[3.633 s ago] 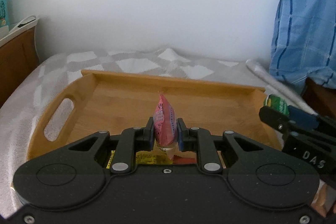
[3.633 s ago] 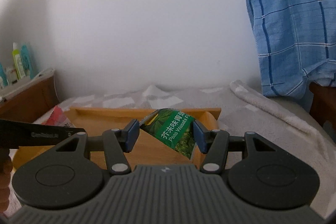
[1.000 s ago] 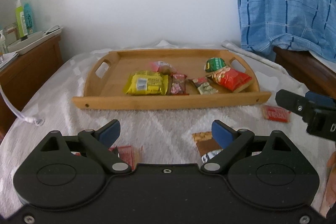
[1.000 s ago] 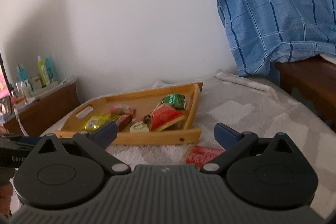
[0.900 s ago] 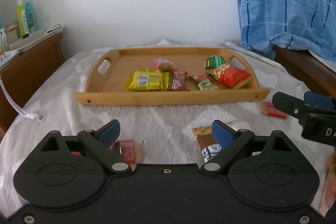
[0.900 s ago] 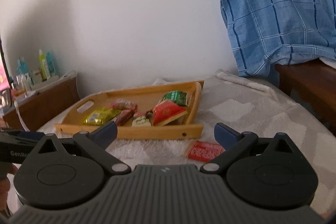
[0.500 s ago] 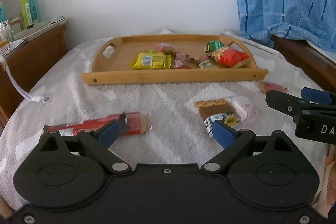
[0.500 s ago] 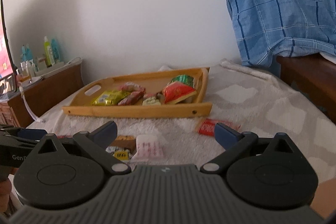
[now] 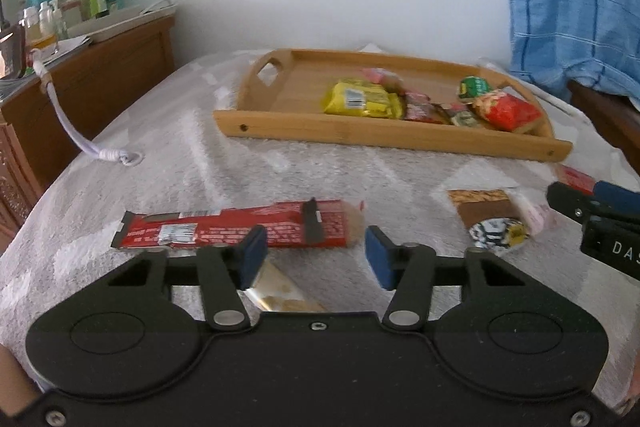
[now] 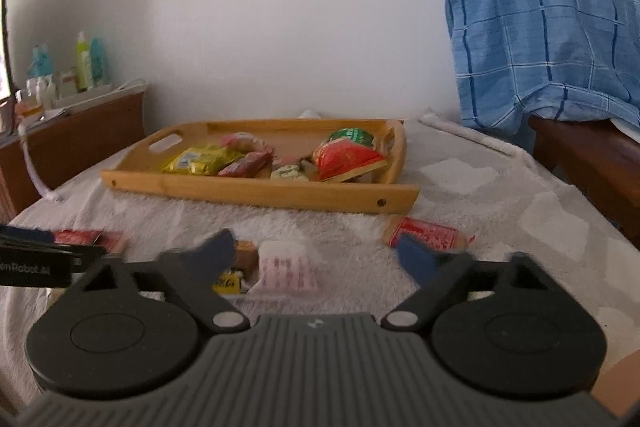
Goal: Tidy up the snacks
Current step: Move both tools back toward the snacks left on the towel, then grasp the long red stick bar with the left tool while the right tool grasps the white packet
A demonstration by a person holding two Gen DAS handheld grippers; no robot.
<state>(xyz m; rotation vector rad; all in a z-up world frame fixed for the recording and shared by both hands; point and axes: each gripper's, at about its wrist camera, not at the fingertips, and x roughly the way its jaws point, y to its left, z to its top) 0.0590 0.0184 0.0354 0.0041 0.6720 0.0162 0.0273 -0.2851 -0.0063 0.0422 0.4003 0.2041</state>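
Snacks sit in the wooden tray (image 9: 384,139), upper centre: yellow packet (image 9: 360,101), red bag (image 9: 506,111), green pouch (image 9: 474,87). Long red bar (image 9: 224,229) lies outside, below. Left gripper (image 9: 316,257) and right gripper (image 10: 316,257) have just been closing, gapped, nothing pinched.

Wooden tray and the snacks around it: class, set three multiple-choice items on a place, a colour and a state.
1. Where does the long red bar lie?
A in the tray
B on the towel, before the left tool
C on the cabinet

2. What colour is the biggest packet at the tray's left?
A yellow
B blue
C white

3. How is the left tool?
A shut on a packet
B open, holding nothing
C out of view

Answers:
1 B: the long red bar lies on the towel, outside the wooden tray.
2 A: the yellow packet.
3 B: the left tool has bare pads.
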